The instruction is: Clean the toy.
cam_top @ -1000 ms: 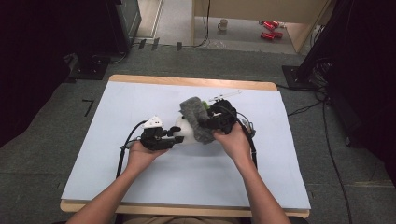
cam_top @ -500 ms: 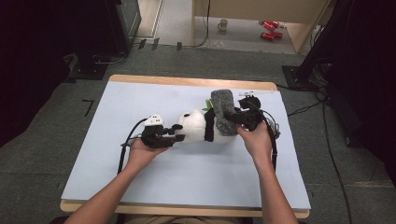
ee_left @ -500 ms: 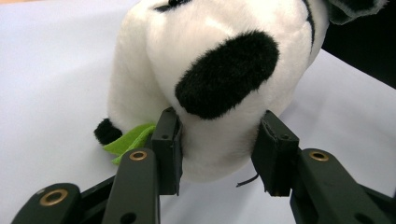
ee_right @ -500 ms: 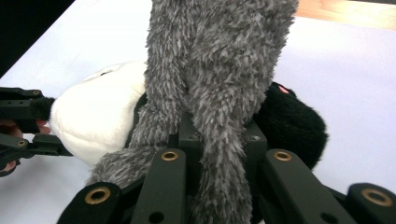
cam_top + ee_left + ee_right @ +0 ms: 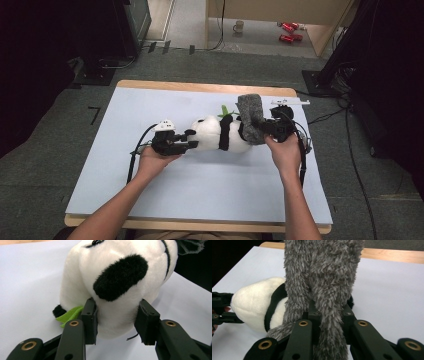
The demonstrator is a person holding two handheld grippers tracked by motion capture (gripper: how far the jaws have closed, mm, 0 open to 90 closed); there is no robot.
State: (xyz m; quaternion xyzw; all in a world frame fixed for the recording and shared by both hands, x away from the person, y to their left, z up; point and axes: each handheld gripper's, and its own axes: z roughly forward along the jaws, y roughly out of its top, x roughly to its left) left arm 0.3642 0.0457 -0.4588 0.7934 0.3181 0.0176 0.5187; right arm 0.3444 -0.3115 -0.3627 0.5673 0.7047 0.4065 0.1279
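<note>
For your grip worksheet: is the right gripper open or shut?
Shut: the right gripper has its jaws pinching the grey furry cloth.
</note>
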